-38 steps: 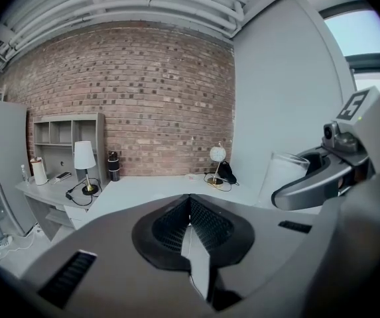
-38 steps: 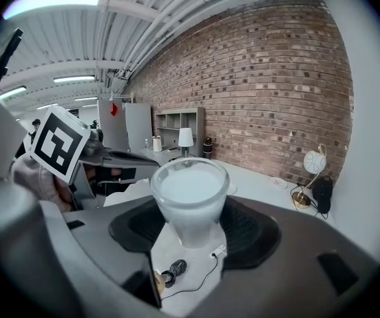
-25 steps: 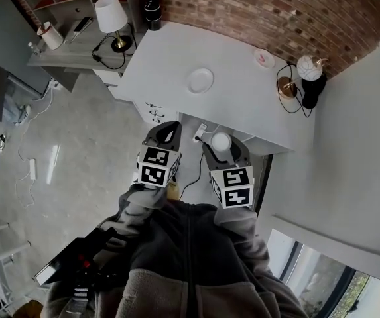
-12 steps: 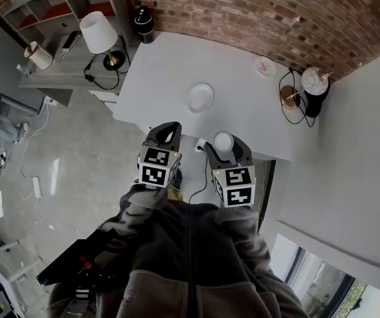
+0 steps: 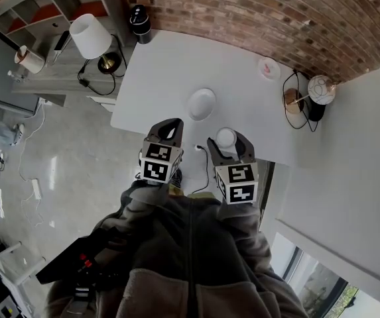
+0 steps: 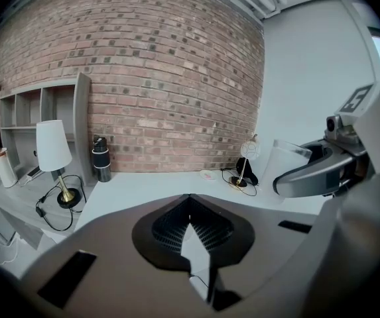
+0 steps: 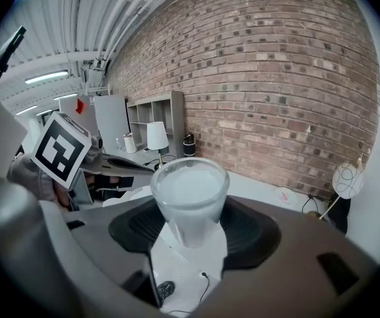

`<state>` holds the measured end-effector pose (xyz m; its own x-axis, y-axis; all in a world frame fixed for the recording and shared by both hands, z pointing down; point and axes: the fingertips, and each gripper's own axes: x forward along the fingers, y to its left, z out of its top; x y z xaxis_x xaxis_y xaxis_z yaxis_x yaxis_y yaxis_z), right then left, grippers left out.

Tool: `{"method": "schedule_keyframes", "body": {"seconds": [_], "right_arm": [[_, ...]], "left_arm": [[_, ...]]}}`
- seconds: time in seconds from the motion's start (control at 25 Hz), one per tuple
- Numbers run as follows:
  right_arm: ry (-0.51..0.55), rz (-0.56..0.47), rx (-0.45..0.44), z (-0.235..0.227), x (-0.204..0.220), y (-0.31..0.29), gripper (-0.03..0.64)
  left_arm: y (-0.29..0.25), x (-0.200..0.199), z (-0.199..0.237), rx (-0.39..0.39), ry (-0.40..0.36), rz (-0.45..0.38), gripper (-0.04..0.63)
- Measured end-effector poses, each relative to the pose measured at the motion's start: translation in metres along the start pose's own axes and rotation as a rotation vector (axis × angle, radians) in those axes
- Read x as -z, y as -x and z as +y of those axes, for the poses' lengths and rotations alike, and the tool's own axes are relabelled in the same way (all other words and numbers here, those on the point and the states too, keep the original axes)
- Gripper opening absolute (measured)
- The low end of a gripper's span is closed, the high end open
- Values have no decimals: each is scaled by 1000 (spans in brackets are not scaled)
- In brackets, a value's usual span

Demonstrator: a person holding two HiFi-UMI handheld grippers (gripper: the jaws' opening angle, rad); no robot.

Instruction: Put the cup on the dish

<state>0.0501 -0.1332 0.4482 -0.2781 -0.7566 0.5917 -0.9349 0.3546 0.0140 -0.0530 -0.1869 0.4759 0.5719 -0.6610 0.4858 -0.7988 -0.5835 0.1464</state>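
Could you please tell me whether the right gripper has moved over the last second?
Yes. The right gripper, holding the cup, has moved forward toward the dish. The gap between cup and dish has clearly shrunk in the head view.

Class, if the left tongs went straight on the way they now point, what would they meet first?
Probably the brick wall: the left tongs seem to point level above the white table. Depth is unclear, so the table could come first.
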Motion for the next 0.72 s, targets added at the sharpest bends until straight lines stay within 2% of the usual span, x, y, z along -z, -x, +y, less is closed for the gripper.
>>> {"method": "schedule_keyframes", "body": {"seconds": [0.28,0.72], "right_arm": [[-5,30,-32,-11,5,-13,259],[2,68,-141,-35,20,-70,259]], "left_arm": [[-24,4,-3,-5,27,27,6],[-67,35,16,-87,84,133,6]]}}
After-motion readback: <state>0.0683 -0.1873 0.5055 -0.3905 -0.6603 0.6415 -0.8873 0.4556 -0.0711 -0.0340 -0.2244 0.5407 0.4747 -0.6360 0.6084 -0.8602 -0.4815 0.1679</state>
